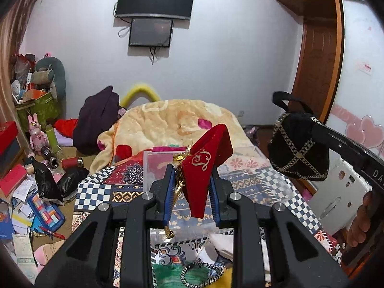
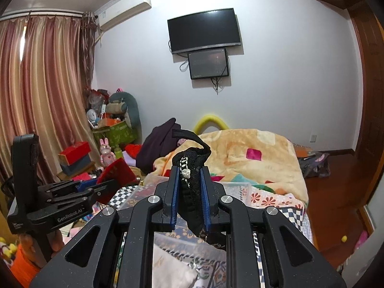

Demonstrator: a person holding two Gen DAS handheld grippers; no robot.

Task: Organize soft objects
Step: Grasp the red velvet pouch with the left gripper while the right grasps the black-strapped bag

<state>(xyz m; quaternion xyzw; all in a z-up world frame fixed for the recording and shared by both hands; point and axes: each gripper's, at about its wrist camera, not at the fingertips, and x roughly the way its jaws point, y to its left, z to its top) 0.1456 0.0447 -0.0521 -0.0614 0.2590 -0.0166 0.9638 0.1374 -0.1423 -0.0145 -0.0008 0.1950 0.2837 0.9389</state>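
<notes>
My left gripper (image 1: 192,170) is shut on a red velvet pouch (image 1: 206,168) with gold embroidery and a gold tassel, held above the bed. It also shows at the left of the right wrist view (image 2: 115,177). My right gripper (image 2: 189,170) is shut on a black pouch (image 2: 190,182) with silver-gold trim and a black strap. In the left wrist view that black pouch (image 1: 297,146) hangs at the right. A clear plastic box (image 1: 165,168) sits on the patterned bedspread (image 1: 100,189) below both grippers.
A cream blanket (image 1: 168,124) and a dark purple garment (image 1: 98,115) lie at the far end of the bed. The floor at the left holds papers, boxes, a pink rabbit toy (image 1: 37,132) and black bags. A wooden wardrobe (image 1: 319,72) stands at the right.
</notes>
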